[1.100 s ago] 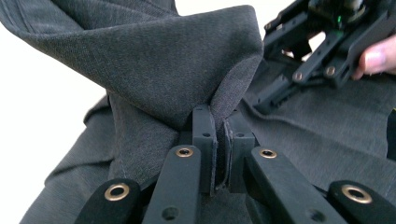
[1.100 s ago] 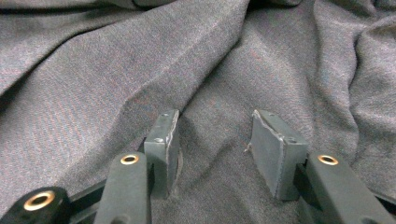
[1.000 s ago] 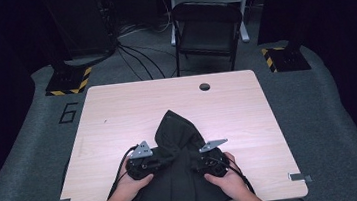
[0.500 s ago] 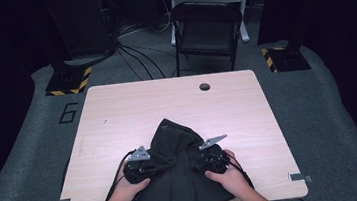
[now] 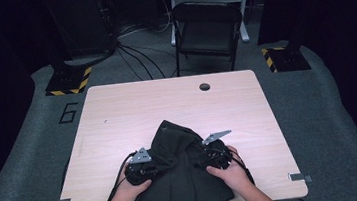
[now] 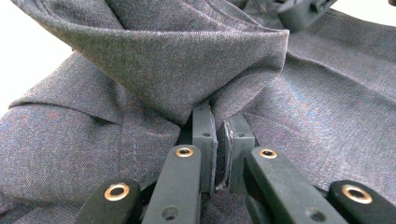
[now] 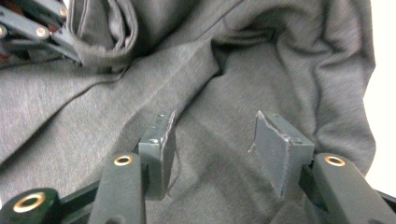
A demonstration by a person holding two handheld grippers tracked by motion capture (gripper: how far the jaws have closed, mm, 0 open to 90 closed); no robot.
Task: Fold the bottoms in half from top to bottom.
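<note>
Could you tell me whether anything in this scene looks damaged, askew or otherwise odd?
Yes: the grey pads on the right claw have frayed, ragged edges with loose threads. The dark garment lies bunched on the table.

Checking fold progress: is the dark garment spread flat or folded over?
Folded over: the dark garment lies bunched, a doubled fold above the left gripper.

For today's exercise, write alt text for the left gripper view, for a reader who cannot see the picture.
The left gripper has its two black jaws shut on a fold of dark grey garment that bunches up above them. The cloth spreads out to both sides, with a seam line running down at the left. Pale table shows at the left edge.
</note>
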